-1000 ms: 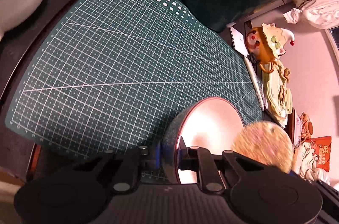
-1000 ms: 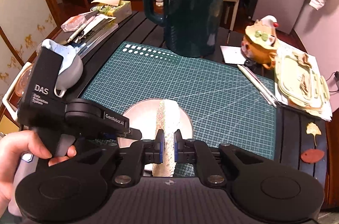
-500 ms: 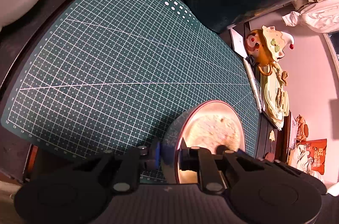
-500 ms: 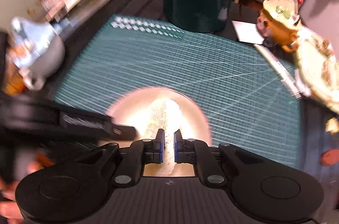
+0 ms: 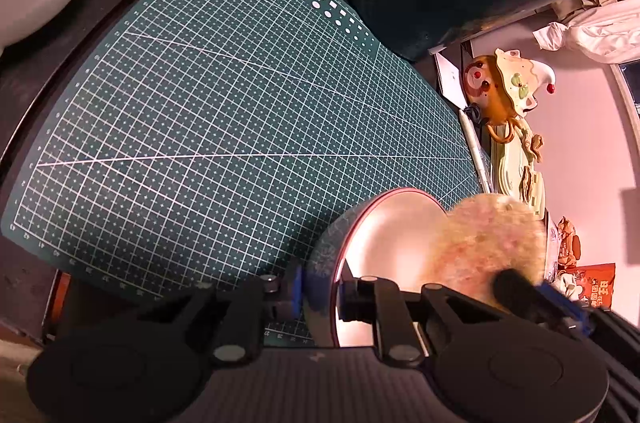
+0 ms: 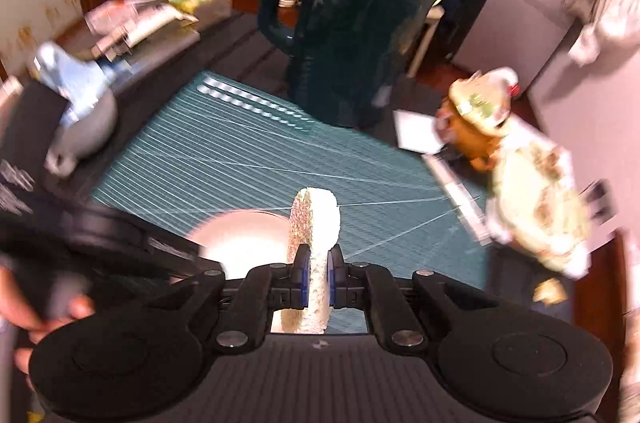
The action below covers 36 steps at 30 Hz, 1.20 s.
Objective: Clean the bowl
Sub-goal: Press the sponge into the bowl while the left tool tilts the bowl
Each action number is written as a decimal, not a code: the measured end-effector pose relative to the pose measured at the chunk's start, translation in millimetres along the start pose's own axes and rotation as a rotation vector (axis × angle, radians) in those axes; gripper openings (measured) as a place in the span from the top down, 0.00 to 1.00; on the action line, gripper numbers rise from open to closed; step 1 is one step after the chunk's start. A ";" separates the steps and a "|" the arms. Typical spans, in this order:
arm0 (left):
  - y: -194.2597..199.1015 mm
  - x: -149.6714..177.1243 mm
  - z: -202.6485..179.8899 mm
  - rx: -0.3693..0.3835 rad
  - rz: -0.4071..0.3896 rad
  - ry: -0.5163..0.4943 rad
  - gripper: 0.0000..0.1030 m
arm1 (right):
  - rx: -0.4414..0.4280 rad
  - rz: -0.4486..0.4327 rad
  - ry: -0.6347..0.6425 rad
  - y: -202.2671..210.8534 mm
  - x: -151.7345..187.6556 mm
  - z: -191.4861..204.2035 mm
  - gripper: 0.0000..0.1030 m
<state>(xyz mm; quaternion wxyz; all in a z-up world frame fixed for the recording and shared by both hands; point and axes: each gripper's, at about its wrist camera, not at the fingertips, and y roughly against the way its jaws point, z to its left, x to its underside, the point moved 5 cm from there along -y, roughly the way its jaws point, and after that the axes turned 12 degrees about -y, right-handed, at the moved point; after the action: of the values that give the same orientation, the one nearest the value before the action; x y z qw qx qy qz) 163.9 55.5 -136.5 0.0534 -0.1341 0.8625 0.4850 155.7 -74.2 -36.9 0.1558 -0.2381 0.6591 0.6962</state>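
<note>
Right wrist view: the right gripper (image 6: 318,281) is clenched on a round scouring sponge (image 6: 316,223), held edge-on, just right of the bowl (image 6: 240,239) on the cutting mat (image 6: 240,159). Left gripper (image 5: 318,297) pinches the bowl's rim, tilting it open toward the sponge, so scrubbing means swinging left into the bowl.

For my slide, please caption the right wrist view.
Right gripper holds round sponge beside pale bowl on green cutting mat.
</note>
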 end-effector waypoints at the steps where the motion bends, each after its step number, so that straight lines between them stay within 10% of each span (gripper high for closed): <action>1: 1.0 1.3 -0.3 0.002 -0.002 0.004 0.85 | -0.017 0.016 -0.011 -4.3 1.4 2.2 0.93; 21: 1.1 6.1 -3.8 0.026 0.003 0.037 0.84 | -0.242 0.165 -0.278 -56.1 24.5 1.2 0.84; 36: 5.0 6.7 -10.8 0.020 0.020 0.032 0.83 | -0.292 0.113 -0.342 -61.8 38.8 -8.6 0.83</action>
<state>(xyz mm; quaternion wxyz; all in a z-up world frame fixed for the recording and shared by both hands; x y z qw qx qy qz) 156.5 47.5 -128.2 0.0363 -0.1327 0.8693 0.4747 157.0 -81.3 -110.0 0.1898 -0.0996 0.5276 0.8220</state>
